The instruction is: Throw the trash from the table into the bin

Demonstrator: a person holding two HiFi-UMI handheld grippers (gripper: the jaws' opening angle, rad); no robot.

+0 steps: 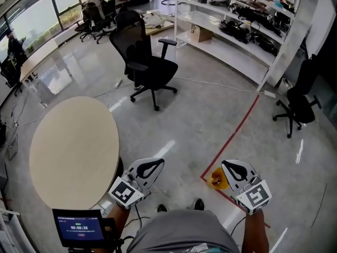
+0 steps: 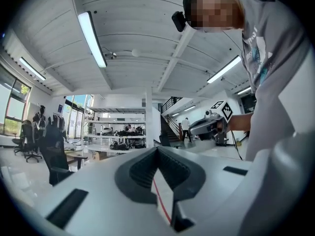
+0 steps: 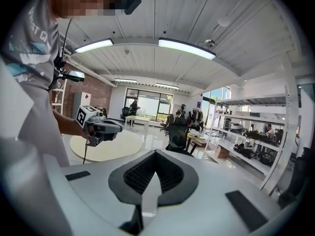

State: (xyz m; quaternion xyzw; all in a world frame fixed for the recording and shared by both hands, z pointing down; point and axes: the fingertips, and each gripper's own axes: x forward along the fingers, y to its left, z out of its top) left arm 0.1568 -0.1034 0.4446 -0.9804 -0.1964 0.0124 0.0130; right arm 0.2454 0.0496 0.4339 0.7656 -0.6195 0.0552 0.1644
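From the head view, the round counter (image 1: 73, 152) lies to my left and its top is bare. I see no trash on it, so I judge the clearing done or close to it. My left gripper (image 1: 156, 163) hangs just off the counter's near right edge. My right gripper (image 1: 227, 164) is well apart from it, out over the floor (image 1: 189, 125). Just beside the right one, at the corner of the red tape line (image 1: 237, 128), sits a small yellow-orange thing (image 1: 217, 181). I cannot tell whether it is the bin or a piece of trash. A black office chair (image 1: 147, 67) stands beyond the counter's far edge.

In the left gripper view, my jaws meet at the tips with nothing between them. Through the hollow behind the tips only the floor and the red line show.

In the right gripper view, these jaws are together too, and empty. Past them the left gripper hangs in front of the counter, whose top again shows nothing on it. I judge both pairs are closed simply because there is nothing here to carry.
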